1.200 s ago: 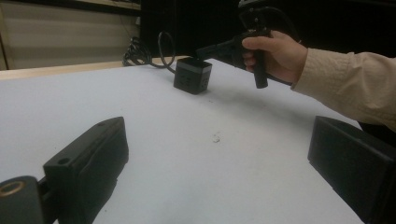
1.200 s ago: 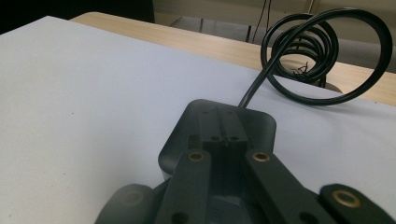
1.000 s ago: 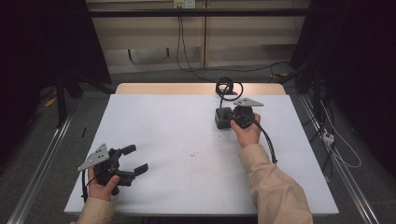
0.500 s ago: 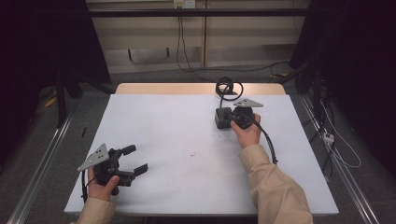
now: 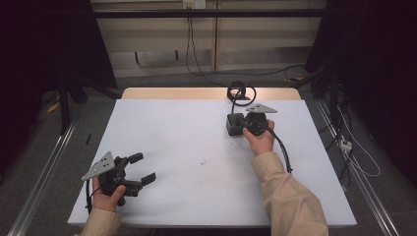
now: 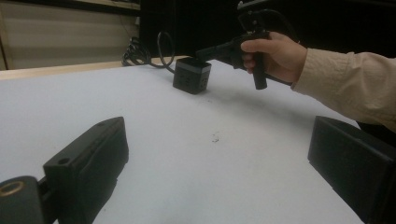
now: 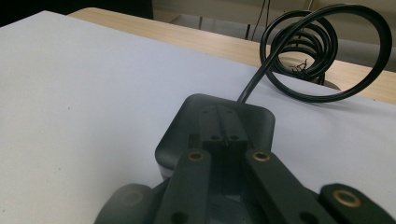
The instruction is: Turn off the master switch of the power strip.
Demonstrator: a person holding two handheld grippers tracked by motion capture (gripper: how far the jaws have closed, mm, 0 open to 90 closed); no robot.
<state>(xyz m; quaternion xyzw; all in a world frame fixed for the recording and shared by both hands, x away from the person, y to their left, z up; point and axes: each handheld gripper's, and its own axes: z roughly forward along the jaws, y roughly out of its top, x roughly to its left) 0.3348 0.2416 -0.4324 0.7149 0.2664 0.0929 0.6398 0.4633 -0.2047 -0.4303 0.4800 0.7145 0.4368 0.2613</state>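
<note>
Desk (image 5: 196, 147): white top, wood strip along far edge. Small dark speck near centre.

Person: two forearms in from near edge, beige sleeves. Right arm reaches to far-right part of desk; left hand at near-left corner.

Left claw (image 5: 139, 168): near-left of desk, in left hand, grey plate on top. Jaws spread wide, nothing btwn them; in left claw view both black jaws stand well apart over bare white top. Well apart from box.

Right claw (image 5: 242, 125): far-right of desk, in right hand, grey plate on top, cable trails back along sleeve. Jaws pressed together, tips resting on top face of box; in right claw view (image 7: 224, 126) the two fingers meet at centre of the lid. Not pinching the box's sides.

Box (image 5: 234, 125): small dark cube w/ rounded corners, lighter band under the lid. Stands on desk, far-right, just left of right hand. Seen from left claw view (image 6: 192, 75) upright, flat on the top.

Cord (image 5: 241, 92): black, coiled in loops, runs from back of box; coil lies at far edge over wood strip.
</note>
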